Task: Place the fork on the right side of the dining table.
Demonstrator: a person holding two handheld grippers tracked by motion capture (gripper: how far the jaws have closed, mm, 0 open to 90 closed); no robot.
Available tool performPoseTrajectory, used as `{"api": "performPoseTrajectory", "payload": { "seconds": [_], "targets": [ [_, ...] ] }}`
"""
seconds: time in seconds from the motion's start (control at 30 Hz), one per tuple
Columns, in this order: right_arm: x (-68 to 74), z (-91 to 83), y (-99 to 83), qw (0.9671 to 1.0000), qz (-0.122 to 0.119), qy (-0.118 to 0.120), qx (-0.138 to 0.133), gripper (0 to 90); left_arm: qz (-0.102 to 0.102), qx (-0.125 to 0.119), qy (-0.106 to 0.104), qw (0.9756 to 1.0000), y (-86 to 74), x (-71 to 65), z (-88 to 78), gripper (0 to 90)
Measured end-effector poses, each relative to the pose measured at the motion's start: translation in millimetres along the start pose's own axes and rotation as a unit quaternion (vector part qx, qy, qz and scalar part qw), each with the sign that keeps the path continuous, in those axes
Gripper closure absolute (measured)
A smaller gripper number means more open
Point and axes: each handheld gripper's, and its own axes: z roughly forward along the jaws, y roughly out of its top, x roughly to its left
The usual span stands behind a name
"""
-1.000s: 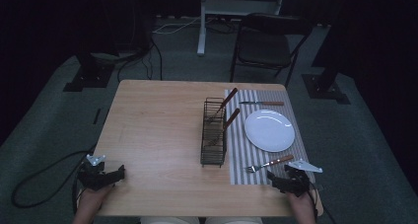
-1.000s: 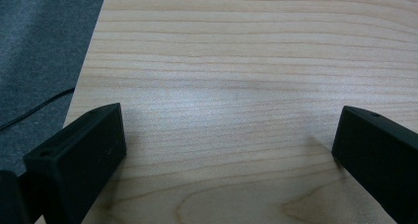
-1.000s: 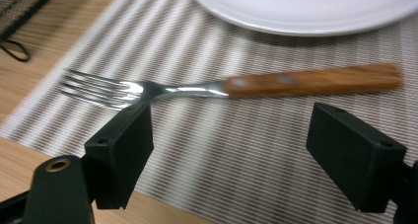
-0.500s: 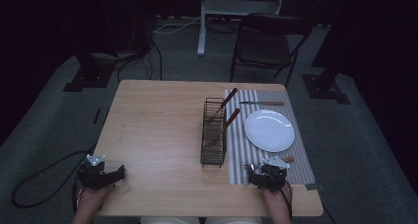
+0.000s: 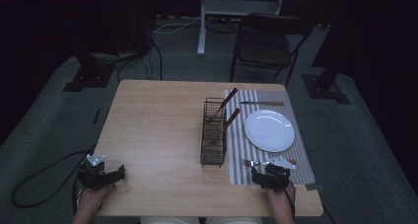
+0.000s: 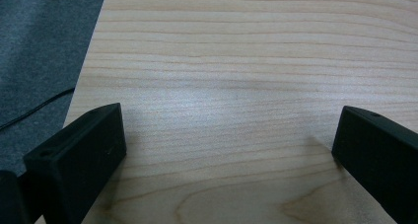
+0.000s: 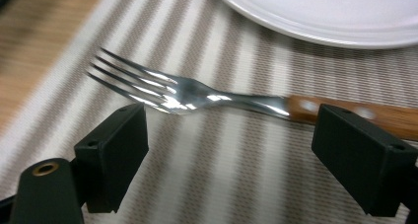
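Two grippers sit at your near table edge in the high view: your left gripper [image 5: 117, 173] over bare wood, your right gripper [image 5: 260, 173] by the fork [image 5: 256, 163] on the striped placemat [image 5: 236, 135]. Left gripper view: jaws gape empty. Right gripper view: your jaws, just opening, stand wide with the fork [image 7: 197, 96] lying just beyond them below the plate [image 7: 325, 12].

Setting: recording studio or lab, dim. Evidence: black curtained walls; grey carpet floor [image 5: 44, 135]; stand bases [image 5: 84, 78] with cables [image 5: 34, 184] trailing; lone wooden table [image 5: 157, 130] dressed as a mock dining place; folding chair [image 5: 266, 46] behind it.
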Motion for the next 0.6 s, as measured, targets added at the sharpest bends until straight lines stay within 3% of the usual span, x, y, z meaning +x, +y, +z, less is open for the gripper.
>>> {"api": "performPoseTrajectory", "payload": {
  "seconds": [0.1,0.17,0.23,0.37,0.47,0.57,0.6],
  "targets": [
    [-12.5,-5.8,-7.0,0.9998,-0.011,-0.017,0.002,13.7,0.000,0.000,0.000,1.0000,0.0,0.0,0.0,0.2],
    [-24.0,-10.1,-11.8,0.9998,-0.001,-0.021,0.004,13.7,0.000,0.000,0.000,1.0000,0.0,0.0,0.0,0.3],
    [-36.3,-14.0,-14.8,0.9998,0.016,-0.012,0.006,13.7,0.000,0.000,0.000,1.0000,0.0,0.0,0.0,0.2],
    [-53.1,-19.6,-20.7,0.9996,0.024,-0.012,0.007,13.8,0.000,0.000,0.000,1.0000,0.0,0.0,0.0,0.2],
    [-62.0,-22.8,-24.1,0.9994,0.034,0.003,0.000,13.8,0.000,0.000,0.000,1.0000,0.0,0.0,0.0,0.2],
    [-67.4,-25.1,-26.0,0.9996,0.022,0.017,-0.009,13.8,0.000,0.000,0.000,1.0000,0.0,0.0,0.0,0.3],
    [-74.5,-26.9,-30.0,0.9993,-0.008,0.030,-0.022,13.9,0.000,0.000,0.000,1.0000,0.0,0.1,0.0,0.3]
  ]
}}
